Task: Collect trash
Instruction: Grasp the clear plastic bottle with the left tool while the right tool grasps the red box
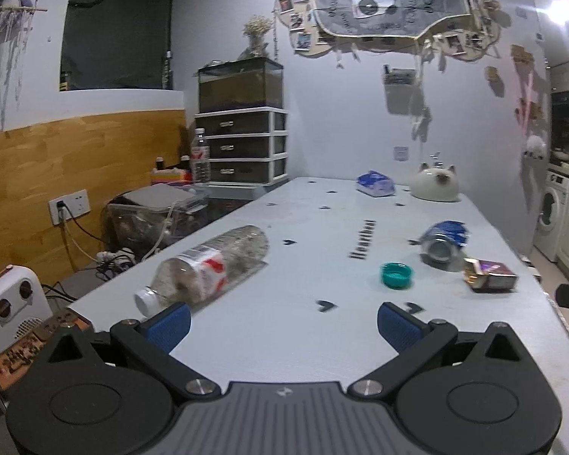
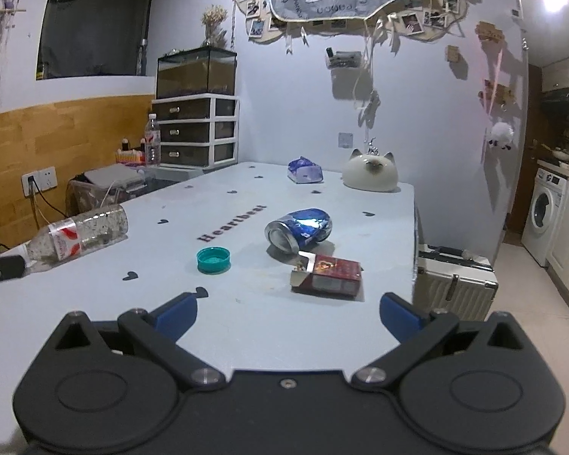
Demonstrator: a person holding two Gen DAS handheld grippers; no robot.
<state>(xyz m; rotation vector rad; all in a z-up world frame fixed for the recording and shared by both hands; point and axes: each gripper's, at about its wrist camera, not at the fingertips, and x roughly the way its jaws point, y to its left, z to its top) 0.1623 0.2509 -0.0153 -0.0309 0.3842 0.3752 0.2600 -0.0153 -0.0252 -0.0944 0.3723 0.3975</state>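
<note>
A clear plastic bottle point(image 1: 205, 269) point(image 2: 77, 237) with a red-and-white label lies on its side near the table's left edge. A teal cap point(image 1: 397, 275) point(image 2: 213, 260) sits mid-table. Behind it lies a crushed blue can point(image 1: 443, 244) point(image 2: 300, 229), and beside the can an open red cigarette box point(image 1: 489, 273) point(image 2: 327, 275). My left gripper point(image 1: 284, 324) is open and holds nothing; the bottle's white cap is just beyond its left finger. My right gripper point(image 2: 288, 313) is open and holds nothing, a little short of the cigarette box.
At the far end of the pale table point(image 1: 284, 341) point(image 2: 269, 322) sit a blue tissue pack point(image 1: 375, 184) point(image 2: 304, 170) and a white cat-shaped ornament point(image 1: 435, 185) point(image 2: 371, 172). A suitcase point(image 2: 455, 280) stands off the right edge. Drawers point(image 1: 242, 146) and cables crowd the left.
</note>
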